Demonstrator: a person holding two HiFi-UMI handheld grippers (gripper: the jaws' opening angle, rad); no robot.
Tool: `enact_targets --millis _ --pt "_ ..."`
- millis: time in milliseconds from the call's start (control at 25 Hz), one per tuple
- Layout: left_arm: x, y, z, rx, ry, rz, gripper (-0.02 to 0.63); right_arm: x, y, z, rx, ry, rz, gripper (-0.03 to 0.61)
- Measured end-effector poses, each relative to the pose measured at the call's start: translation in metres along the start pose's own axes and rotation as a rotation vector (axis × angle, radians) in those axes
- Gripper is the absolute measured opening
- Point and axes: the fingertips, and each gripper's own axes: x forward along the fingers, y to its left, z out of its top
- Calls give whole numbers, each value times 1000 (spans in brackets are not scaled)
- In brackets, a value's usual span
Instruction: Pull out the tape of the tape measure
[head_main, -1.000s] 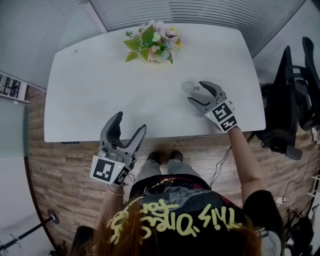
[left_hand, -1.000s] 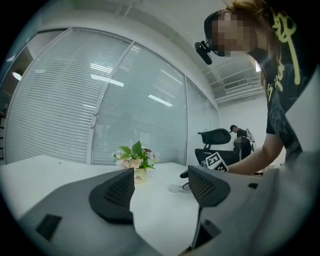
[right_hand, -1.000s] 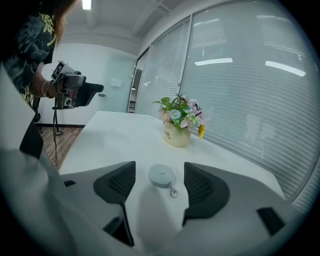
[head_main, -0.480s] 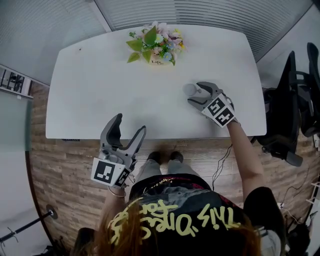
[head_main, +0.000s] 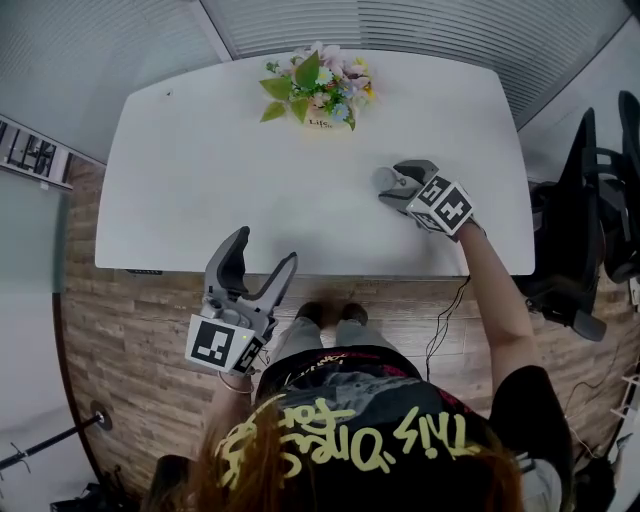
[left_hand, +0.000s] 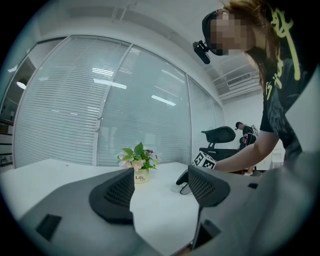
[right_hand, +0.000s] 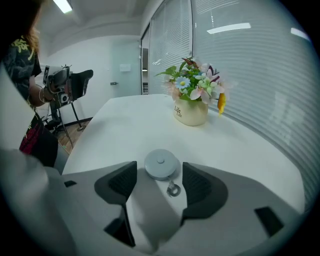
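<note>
My right fingers (right_hand: 200, 186) astride the round grey tape measure (right_hand: 161, 163)
They stood open, not gripping it, right of centre on the white desk (head_main: 200, 170); my left fingers (left_hand: 114, 194) hung wide open, empty, lower left.

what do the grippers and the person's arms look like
The left gripper and right gripper are both grey, each with two curved jaws lined with dark dimpled pads. Each carries a white cube printed with black square markers. The person wears a black short-sleeved T-shirt with yellow lettering.
</note>
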Motion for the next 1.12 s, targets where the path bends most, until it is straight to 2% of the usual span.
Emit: enact_targets --millis 200,480,760,840,1000,1120 --pt "-5 3 1 2 1 23 324 2 4 0 48 11 62 251" --pt "-3 -5 1 1 1 21 324 2 5 2 24 6 58 207" --pt "-6 -11 0 -4 9 7 324 -1 6 1 14 -9 30 202" --pt "-5 -8 -3 -42 10 -9 324 -1 7 2 21 -14 20 202" --pt "4 4 -6 -179 -15 -55 319 -7 12 9 10 -36 -11 201" --pt "15 7 -6 -190 -15 -103 318 -14 16 17 6 -53 -45 201"
